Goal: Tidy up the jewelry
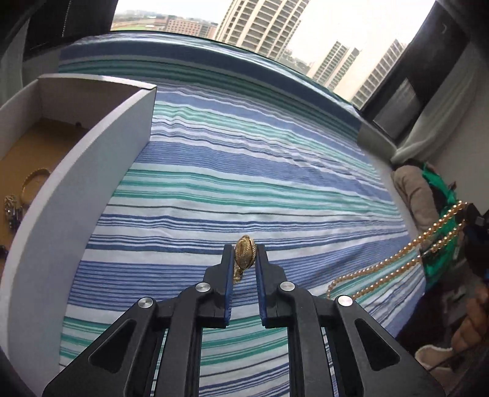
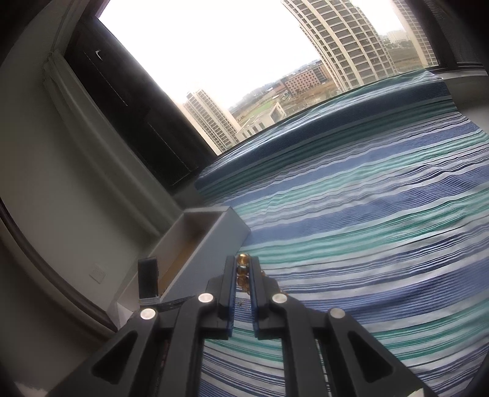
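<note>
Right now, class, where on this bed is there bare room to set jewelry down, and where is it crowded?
Free: the wide striped blue-and-green bedsheet between the white cardboard box and the window. Crowded: the box floor, with a gold bangle, and the bed's right edge, where the amber bead necklace trails.

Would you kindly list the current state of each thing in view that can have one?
Left gripper: shut on the gold pendant, lifted off the bedspread.
Right gripper: shut on the amber bead necklace, which hangs down to the striped bedspread.
White box: open, no lid on it, jewelry lying on its floor.
Gold bangle: lying inside the box.
</note>
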Demonstrator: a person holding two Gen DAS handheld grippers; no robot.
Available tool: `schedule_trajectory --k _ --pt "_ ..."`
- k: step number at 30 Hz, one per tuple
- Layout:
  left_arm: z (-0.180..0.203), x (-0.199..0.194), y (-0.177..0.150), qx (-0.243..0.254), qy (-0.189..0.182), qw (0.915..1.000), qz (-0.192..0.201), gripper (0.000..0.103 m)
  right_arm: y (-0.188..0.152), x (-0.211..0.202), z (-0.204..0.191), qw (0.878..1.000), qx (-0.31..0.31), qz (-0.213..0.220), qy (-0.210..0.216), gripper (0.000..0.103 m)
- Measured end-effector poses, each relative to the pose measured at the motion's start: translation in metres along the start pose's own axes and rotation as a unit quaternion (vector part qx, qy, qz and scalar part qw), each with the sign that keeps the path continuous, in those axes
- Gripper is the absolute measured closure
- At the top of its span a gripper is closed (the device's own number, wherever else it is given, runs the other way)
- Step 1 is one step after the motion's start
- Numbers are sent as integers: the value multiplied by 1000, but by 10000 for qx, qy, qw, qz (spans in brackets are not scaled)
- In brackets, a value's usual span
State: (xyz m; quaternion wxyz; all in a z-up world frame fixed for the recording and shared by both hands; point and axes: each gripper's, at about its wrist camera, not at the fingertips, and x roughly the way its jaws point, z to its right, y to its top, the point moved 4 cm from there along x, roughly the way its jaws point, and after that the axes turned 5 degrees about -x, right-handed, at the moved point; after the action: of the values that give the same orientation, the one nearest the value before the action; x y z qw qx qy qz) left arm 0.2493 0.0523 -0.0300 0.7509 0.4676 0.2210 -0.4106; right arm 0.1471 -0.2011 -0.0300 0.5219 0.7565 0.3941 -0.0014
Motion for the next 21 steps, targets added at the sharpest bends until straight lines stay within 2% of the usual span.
schedule_trajectory --k 9,15,21 --pt "12 -88 24 32 -34 9987 500 95 20 -9 -20 9994 -346 4 65 95" --pt "-6 -151 45 -335 -131 9966 748 95 40 -2 -53 9972 -681 -51 299 95" --pt "-37 -216 69 -537 132 9920 1132 95 60 20 -106 9913 -1128 -190 646 95"
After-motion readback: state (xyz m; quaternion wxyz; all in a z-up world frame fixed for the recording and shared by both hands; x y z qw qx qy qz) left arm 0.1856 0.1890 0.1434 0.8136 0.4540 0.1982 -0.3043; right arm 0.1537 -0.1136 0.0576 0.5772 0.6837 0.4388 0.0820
